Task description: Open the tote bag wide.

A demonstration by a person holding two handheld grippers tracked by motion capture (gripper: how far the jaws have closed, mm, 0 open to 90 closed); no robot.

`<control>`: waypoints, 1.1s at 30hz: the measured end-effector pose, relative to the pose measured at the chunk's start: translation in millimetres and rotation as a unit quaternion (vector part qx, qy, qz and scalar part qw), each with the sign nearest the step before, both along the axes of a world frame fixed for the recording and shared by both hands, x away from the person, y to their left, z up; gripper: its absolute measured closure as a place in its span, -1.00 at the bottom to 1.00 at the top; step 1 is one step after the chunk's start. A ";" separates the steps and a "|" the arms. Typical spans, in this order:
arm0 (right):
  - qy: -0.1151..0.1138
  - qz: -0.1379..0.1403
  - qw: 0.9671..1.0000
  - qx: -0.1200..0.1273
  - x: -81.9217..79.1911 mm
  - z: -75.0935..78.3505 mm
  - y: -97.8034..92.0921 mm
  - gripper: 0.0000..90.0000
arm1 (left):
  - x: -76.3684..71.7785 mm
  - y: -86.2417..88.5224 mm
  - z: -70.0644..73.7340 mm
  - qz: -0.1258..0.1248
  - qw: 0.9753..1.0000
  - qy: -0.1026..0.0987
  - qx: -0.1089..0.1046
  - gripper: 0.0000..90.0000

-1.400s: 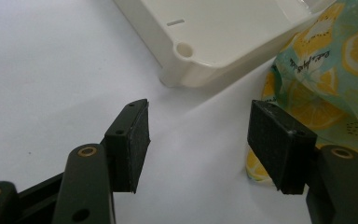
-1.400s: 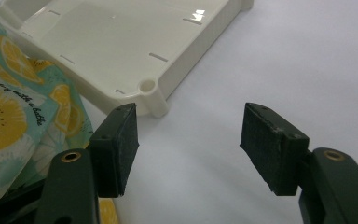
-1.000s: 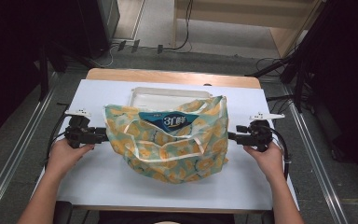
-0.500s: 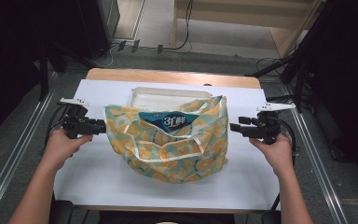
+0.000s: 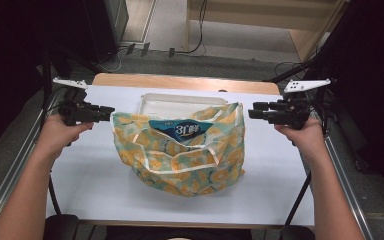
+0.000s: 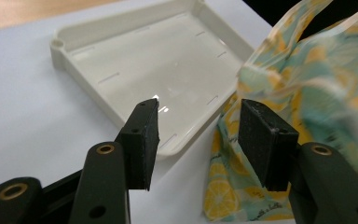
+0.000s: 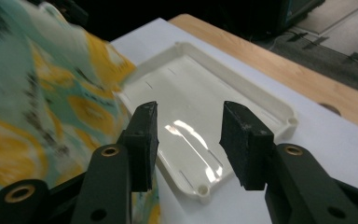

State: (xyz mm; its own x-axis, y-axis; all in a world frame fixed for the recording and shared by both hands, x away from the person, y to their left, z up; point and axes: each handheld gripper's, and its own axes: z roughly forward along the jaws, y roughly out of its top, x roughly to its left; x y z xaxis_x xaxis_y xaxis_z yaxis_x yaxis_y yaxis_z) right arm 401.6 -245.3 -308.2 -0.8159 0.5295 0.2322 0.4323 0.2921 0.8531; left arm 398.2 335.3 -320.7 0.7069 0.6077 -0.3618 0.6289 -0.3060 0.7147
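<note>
White tabletop (image 5: 105,190) held a lemon-print bag (image 5: 190,160) at frame centre; left gripper (image 5: 111,109) and right gripper (image 5: 251,113), jaws apart, empty, should each pinch a rim edge.

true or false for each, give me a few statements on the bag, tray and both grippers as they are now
1. The left gripper grips the bag. False: its jaws are open and hold nothing, beside the bag's edge.
2. The tray is empty. True.
3. The right gripper is open. True: a gap shows between its jaws in the right gripper view.
4. The bag lies inside the tray. False: it lies on the table, in front of the tray, covering at most the tray's near edge.
5. The bag has a lemon print. True.
</note>
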 end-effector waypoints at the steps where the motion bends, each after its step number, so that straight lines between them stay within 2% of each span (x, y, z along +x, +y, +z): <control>1: -0.002 0.002 1.000 0.002 0.1 5.3 1.1 0.33 | 0.4 -0.6 7.8 -0.003 1.000 -0.006 0.000 0.08; 3: -0.013 0.008 1.000 0.003 -1.5 29.7 6.4 0.42 | 0.4 -1.9 25.6 -0.012 1.000 -0.016 0.002 0.08; 4: -0.013 0.008 1.000 0.003 -1.5 29.7 6.4 0.42 | 0.4 -1.9 25.6 -0.012 1.000 -0.016 0.002 0.08; 5: -0.015 0.009 1.000 0.005 -1.9 35.2 7.6 0.43 | 0.1 -2.9 33.0 -0.016 1.000 -0.020 0.003 0.08; 6: -0.020 0.010 1.000 0.008 -3.3 50.0 11.7 0.47 | -0.3 -4.0 38.3 -0.019 1.000 -0.023 0.005 0.08; 8: -0.022 0.011 1.000 0.008 -3.8 54.6 13.1 0.49 | -1.6 -6.8 48.0 -0.026 0.999 -0.025 0.003 0.08; 13: -0.024 0.022 0.999 0.020 -11.0 83.2 25.4 0.64 | -9.9 -21.1 67.4 -0.055 0.998 -0.037 -0.010 0.08; 14: -0.024 0.032 0.999 0.022 -14.4 92.1 32.7 0.63 | -11.9 -24.7 69.9 -0.060 0.997 -0.038 -0.014 0.08; 18: -0.022 0.043 0.999 0.021 -21.3 103.1 44.7 0.60 | -19.5 -36.7 75.3 -0.073 0.997 -0.039 -0.011 0.07; 19: -0.024 0.042 0.999 0.009 -26.5 107.7 53.4 0.57 | -21.6 -40.2 75.7 -0.076 0.996 -0.038 -0.009 0.05; 20: -0.024 0.042 0.999 0.009 -26.5 107.7 53.4 0.57 | -22.9 -42.2 75.8 -0.080 0.996 -0.037 -0.012 0.05; 21: -0.028 0.047 0.999 0.000 -32.4 110.1 61.2 0.56 | -26.8 -47.9 75.9 -0.089 0.995 -0.037 -0.013 0.03; 25: -0.033 0.055 0.998 -0.008 -38.9 110.0 68.4 0.54 | -32.9 -57.7 73.9 -0.100 0.994 -0.037 -0.006 0.01; 29: -0.026 0.068 0.997 -0.009 -43.3 102.9 71.2 0.53 | -39.5 -68.1 67.5 -0.117 0.993 -0.034 -0.003 -0.03; 33: -0.033 0.082 0.996 -0.020 -49.1 96.6 74.2 0.42 | -44.2 -78.3 59.5 -0.132 0.991 -0.033 0.004 -0.10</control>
